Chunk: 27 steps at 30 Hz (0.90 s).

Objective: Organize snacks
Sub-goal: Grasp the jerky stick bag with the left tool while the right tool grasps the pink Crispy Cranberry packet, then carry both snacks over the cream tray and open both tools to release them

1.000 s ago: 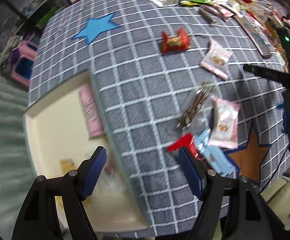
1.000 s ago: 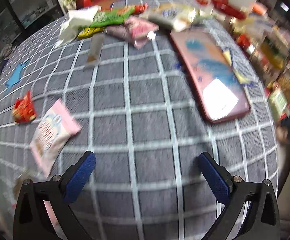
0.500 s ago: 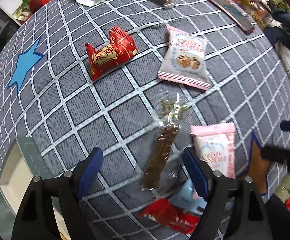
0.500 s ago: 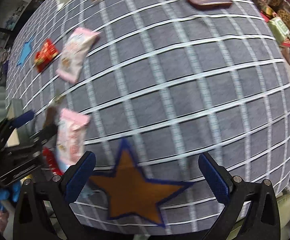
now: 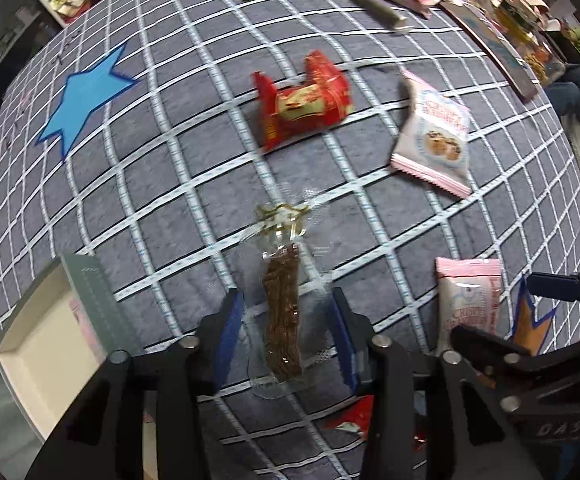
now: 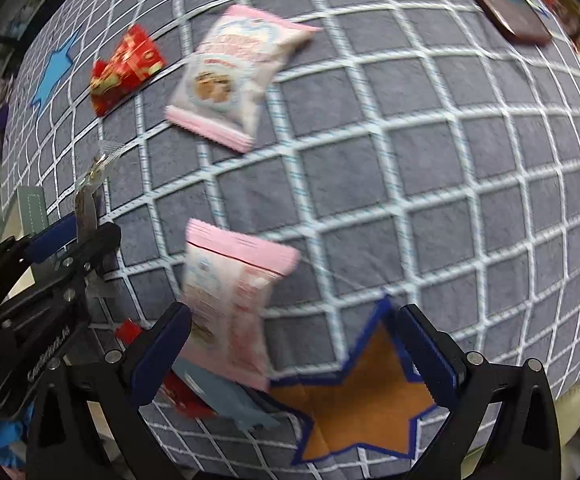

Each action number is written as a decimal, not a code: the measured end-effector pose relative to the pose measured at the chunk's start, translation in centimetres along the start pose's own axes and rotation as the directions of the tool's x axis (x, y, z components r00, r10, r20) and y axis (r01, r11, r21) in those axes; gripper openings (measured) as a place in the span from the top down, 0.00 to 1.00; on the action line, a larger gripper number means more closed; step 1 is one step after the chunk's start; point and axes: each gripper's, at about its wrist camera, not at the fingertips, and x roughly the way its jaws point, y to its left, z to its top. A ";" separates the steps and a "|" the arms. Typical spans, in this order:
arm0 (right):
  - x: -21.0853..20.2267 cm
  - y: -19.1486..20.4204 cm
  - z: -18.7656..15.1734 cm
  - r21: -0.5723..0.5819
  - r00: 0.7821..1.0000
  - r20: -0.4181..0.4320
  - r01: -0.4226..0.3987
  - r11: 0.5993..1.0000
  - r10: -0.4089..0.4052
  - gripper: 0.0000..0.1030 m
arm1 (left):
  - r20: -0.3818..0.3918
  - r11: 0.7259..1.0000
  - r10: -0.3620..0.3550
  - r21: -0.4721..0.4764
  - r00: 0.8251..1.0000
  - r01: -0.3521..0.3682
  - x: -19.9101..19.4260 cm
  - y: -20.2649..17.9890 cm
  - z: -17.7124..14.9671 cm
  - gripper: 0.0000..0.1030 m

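The left wrist view looks steeply down, close over the checked tablecloth [image 5: 170, 184], facing the far clutter. The right wrist view sits beside it, low at the near edge, seemingly angled leftward. Both share the red packet [image 5: 304, 104] [image 6: 126, 68] and the pink cookie pouch [image 5: 436, 136] [image 6: 234, 76].

1. The near pink snack packet [image 5: 468, 306], lying by the tablecloth's near right edge, is showing "CRISPY" in blurred pink letters; the line under it is not readable.
2. The right gripper [image 5: 546, 312] body is showing white letters "DAS" near the frame's edge.
3. Print on the far pink packet [image 5: 436, 134] and the red wrapper [image 5: 304, 104] is staying too blurred to read.
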 end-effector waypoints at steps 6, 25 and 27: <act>0.5 1.9 0.0 -0.009 0.999 -0.021 0.045 0.999 -0.045 0.03 | -0.021 0.993 -0.009 -0.120 1.000 0.006 1.0 3.8 0.6 0.19; -3.1 -3.2 -0.2 0.049 0.980 -0.034 -0.196 0.979 0.198 0.62 | 0.063 0.968 -0.133 -0.205 0.989 0.143 -5.3 -0.4 -3.0 0.64; -3.3 -3.8 -0.6 0.054 0.980 -0.041 -0.195 0.979 0.197 0.62 | 0.079 0.968 -0.116 -0.214 0.990 0.130 -6.4 -0.6 -4.5 0.64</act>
